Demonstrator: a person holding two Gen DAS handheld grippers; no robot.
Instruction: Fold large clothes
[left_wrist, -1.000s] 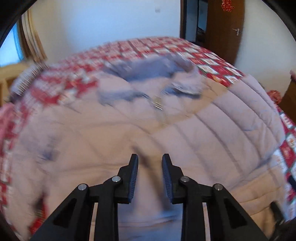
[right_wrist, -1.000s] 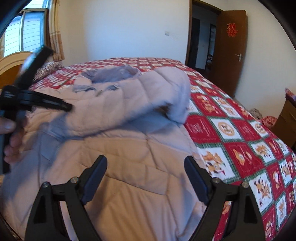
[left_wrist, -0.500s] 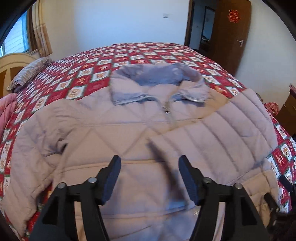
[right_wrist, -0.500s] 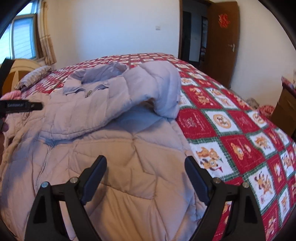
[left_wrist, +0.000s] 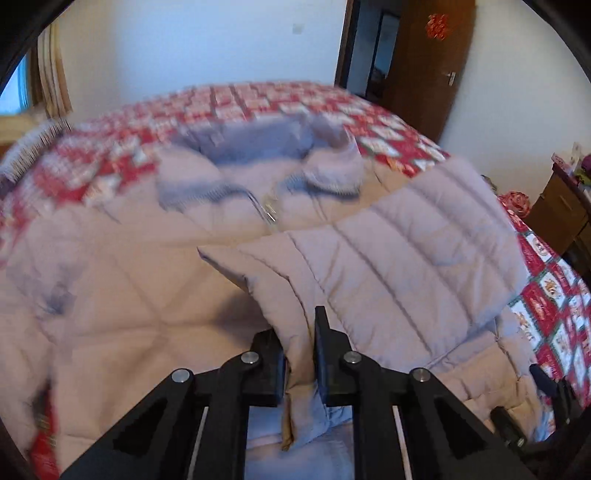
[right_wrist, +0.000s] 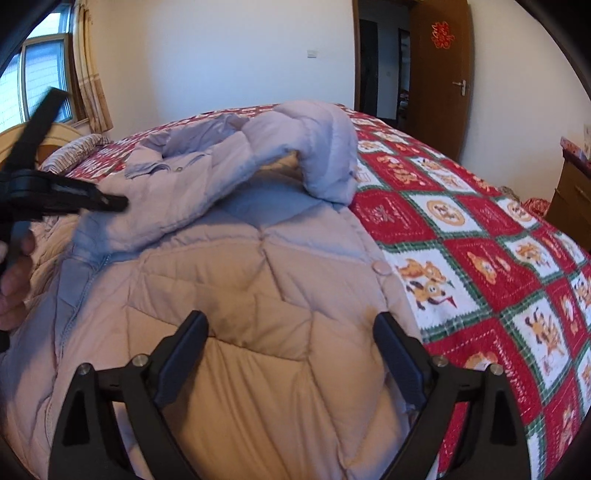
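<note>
A pale lilac quilted jacket (left_wrist: 110, 295) lies front up on the bed, its collar (left_wrist: 258, 147) at the far end. One sleeve (left_wrist: 406, 251) is folded across the chest. My left gripper (left_wrist: 299, 325) is closing on that sleeve's cuff, and the fabric is pinched between its pads. In the right wrist view the same sleeve (right_wrist: 258, 147) arches over the jacket's body (right_wrist: 258, 295), with the left gripper (right_wrist: 74, 201) at its end. My right gripper (right_wrist: 291, 319) hovers over the jacket's lower right part, its jaws opening with nothing between them.
A red, white and green patterned bedspread (right_wrist: 461, 236) covers the bed. A striped pillow (right_wrist: 74, 147) lies by the wooden headboard. A brown door (right_wrist: 439, 74) stands open behind, and a wooden cabinet (left_wrist: 561, 206) is at the right. A hand (right_wrist: 14, 273) holds the left gripper.
The left gripper's jaws spread wide over the folded sleeve's end, then came together on the cuff. The right gripper sank slightly toward the jacket.
</note>
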